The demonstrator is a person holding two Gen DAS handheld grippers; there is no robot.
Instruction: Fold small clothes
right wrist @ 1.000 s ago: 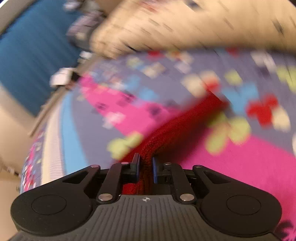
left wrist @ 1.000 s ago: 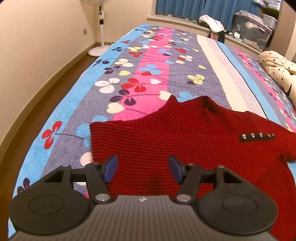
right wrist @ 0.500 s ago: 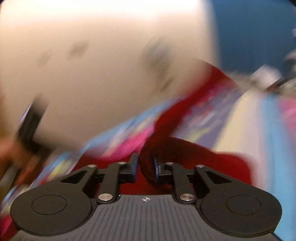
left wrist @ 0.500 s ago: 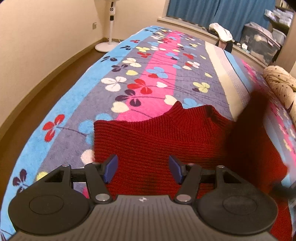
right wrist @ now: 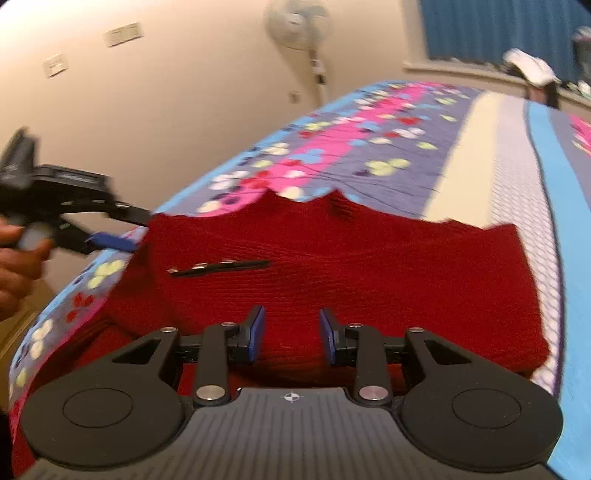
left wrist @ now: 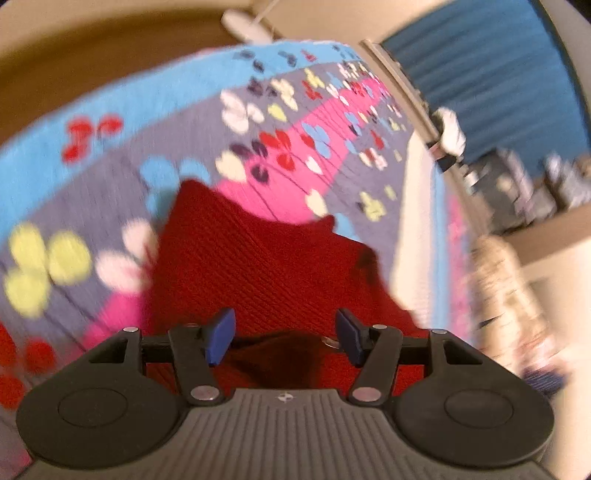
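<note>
A small red knit sweater (right wrist: 369, 269) lies flat on the flowered bedspread (right wrist: 369, 147), with a dark snap-button strip (right wrist: 221, 266) on its left part. My right gripper (right wrist: 291, 332) is open and empty just above the sweater's near part. My left gripper (left wrist: 282, 339) is open and empty over the sweater (left wrist: 258, 266); this view is tilted and blurred. The left gripper also shows in the right wrist view (right wrist: 107, 240) at the sweater's left edge, held by a hand.
The bed edge and a wooden floor (left wrist: 74, 74) lie to the left. A standing fan (right wrist: 299, 33) is by the wall. Blue curtains (right wrist: 498, 29), storage boxes (left wrist: 517, 192) and a cream quilt (left wrist: 502, 295) lie beyond the bed.
My right gripper has let go of the sweater part it was carrying and now stands open; that part lies folded over the body. My left gripper has swung and tilted.
</note>
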